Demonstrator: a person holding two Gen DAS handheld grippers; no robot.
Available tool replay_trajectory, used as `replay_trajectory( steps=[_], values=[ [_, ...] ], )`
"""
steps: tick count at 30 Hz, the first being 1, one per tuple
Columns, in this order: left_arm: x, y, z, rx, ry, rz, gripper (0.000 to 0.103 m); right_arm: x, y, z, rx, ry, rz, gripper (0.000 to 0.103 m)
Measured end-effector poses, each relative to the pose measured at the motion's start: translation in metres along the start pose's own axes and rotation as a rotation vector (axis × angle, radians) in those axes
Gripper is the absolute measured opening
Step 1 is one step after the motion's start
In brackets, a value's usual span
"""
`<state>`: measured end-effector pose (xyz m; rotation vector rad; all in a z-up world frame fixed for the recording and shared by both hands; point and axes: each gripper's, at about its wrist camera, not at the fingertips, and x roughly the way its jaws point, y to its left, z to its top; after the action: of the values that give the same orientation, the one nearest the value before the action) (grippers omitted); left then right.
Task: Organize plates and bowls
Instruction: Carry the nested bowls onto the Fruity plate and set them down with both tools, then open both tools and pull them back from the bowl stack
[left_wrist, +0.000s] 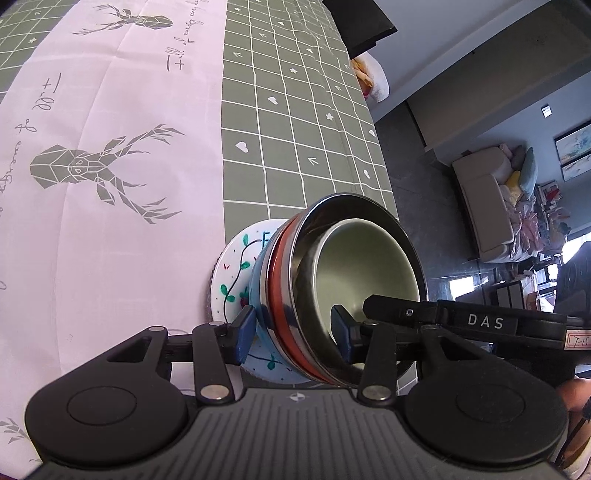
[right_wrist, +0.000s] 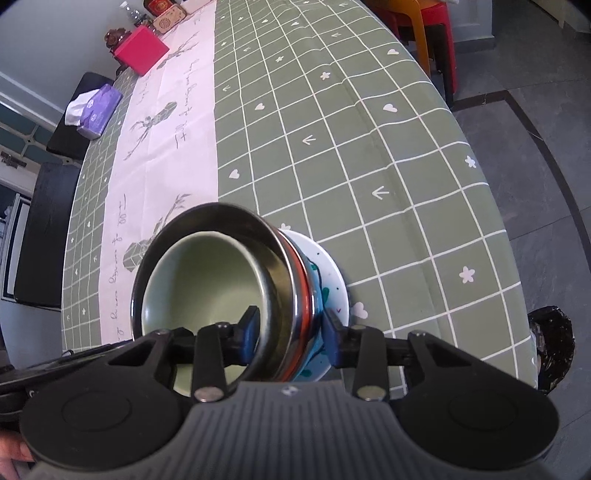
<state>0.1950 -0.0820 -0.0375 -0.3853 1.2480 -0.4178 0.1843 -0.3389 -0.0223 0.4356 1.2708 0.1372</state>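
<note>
Near the table's edge stands a stack: a white plate (left_wrist: 231, 273) (right_wrist: 332, 273) painted with green vines, a blue bowl (left_wrist: 260, 295) on it, a steel bowl (left_wrist: 295, 266) (right_wrist: 280, 273) with a red band, and a pale green bowl (left_wrist: 362, 266) (right_wrist: 207, 273) nested inside. My left gripper (left_wrist: 293, 334) straddles the near wall, one pad on the blue bowl's outside, the other inside the green bowl, pressed on. From the opposite side my right gripper (right_wrist: 291, 328) clamps the bowl walls the same way; its black body (left_wrist: 480, 321) shows in the left wrist view.
A green checked tablecloth (right_wrist: 369, 166) with a white deer-print runner (left_wrist: 110, 147) covers the table. A red box (right_wrist: 140, 55) and a purple tissue pack (right_wrist: 98, 109) lie at the far end. The table edge and dark floor (left_wrist: 413, 177) are close beside the stack.
</note>
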Motion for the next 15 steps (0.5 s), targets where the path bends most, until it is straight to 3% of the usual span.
replay_trajectory(
  steps=[8, 11, 15],
  values=[
    [-0.004, 0.002, 0.0, 0.035, -0.025, -0.008, 0.05, -0.001, 0.003, -0.003, -0.02, -0.009, 0.004, 0.038],
    [-0.011, 0.0, -0.002, 0.071, -0.068, 0.009, 0.056, -0.005, 0.007, -0.005, -0.048, -0.026, -0.005, 0.038],
    [-0.023, -0.004, -0.005, 0.109, -0.119, 0.022, 0.066, -0.016, 0.015, -0.009, -0.098, -0.072, -0.023, 0.055]
  ],
)
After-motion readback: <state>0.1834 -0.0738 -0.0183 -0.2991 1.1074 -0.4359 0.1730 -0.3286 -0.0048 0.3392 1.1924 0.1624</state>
